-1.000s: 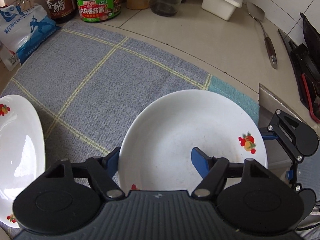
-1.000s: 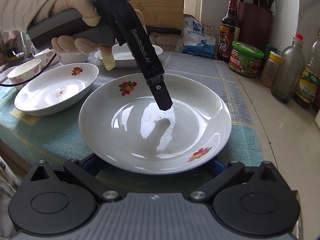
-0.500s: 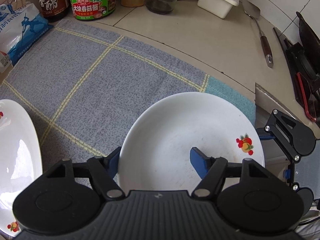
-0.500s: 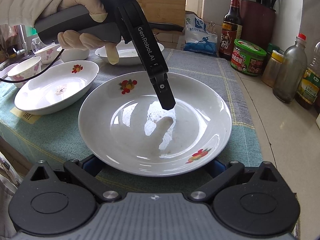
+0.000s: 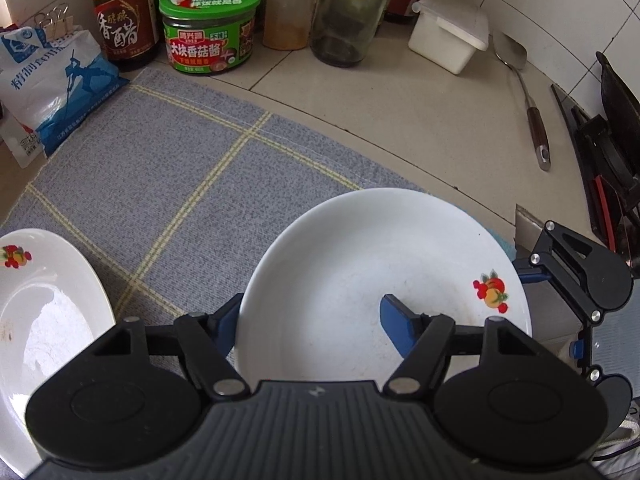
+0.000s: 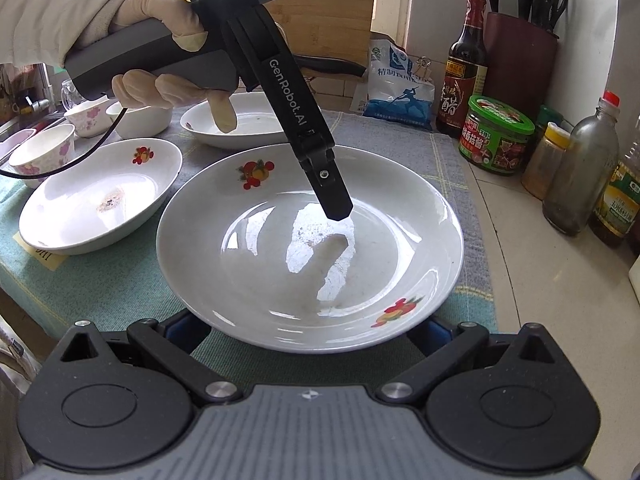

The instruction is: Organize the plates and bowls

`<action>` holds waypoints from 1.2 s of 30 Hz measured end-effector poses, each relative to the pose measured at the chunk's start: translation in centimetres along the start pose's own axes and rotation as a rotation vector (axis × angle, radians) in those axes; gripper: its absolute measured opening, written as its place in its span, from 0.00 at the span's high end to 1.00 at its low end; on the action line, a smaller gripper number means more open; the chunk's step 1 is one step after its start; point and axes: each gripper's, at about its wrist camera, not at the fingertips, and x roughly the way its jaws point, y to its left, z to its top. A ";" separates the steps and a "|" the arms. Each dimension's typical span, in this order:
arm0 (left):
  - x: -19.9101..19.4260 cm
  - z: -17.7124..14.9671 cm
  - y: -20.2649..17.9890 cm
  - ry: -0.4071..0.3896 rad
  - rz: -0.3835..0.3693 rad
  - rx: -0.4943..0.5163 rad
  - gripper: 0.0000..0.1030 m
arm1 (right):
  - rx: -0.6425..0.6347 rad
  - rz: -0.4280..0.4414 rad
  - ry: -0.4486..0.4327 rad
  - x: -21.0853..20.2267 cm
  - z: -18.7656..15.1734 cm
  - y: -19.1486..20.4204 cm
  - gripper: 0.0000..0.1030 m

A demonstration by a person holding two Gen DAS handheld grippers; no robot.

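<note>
Lifted a little higher than a second ago, the plate [image 6: 308,248] now hangs above the cloth [image 5: 160,184], with the left gripper [image 5: 308,324] straddling its rim: one blue finger [image 5: 400,330] lies over the inside, the other sits outside and under the edge, and the jaws stand wide, so I cannot tell whether they truly pinch it. From the right wrist view that same gripper's black finger [image 6: 332,196] reaches down into the plate's well, held by a gloved hand [image 6: 168,64]. The right gripper [image 6: 308,330] is spread wide under the near rim, its blue pads mostly hidden beneath the plate; whether they touch it is not clear.

On the grey, yellow-lined cloth, to the left, sits an oval dish [image 6: 104,196] with a fruit print, and behind it another white dish [image 6: 244,124]. Small flowered bowls [image 6: 44,152] stand at the far left edge. The cloth covers part of a pale tiled counter [image 5: 400,120].

Along the back stand a salt bag [image 5: 52,88], a vinegar bottle [image 5: 120,12], a green-lidded jar [image 5: 208,28], a spice jar [image 5: 288,12], a glass bottle [image 5: 348,12] and a white box [image 5: 448,30]. A spatula [image 5: 528,96] lies on the counter near the tiled wall [image 5: 560,20]. A knife block [image 6: 520,56] stands in the corner.
</note>
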 end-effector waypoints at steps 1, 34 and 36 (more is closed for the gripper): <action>0.0 0.3 0.2 -0.004 0.002 -0.003 0.31 | -0.003 0.002 -0.001 0.1 0.2 -0.3 0.00; 4.6 8.7 5.9 -0.066 0.063 -0.053 0.31 | -0.028 0.034 0.019 8.1 4.0 -8.9 0.00; 4.7 8.7 6.0 -0.069 0.059 -0.056 0.31 | -0.028 0.031 0.020 8.3 4.0 -8.9 0.00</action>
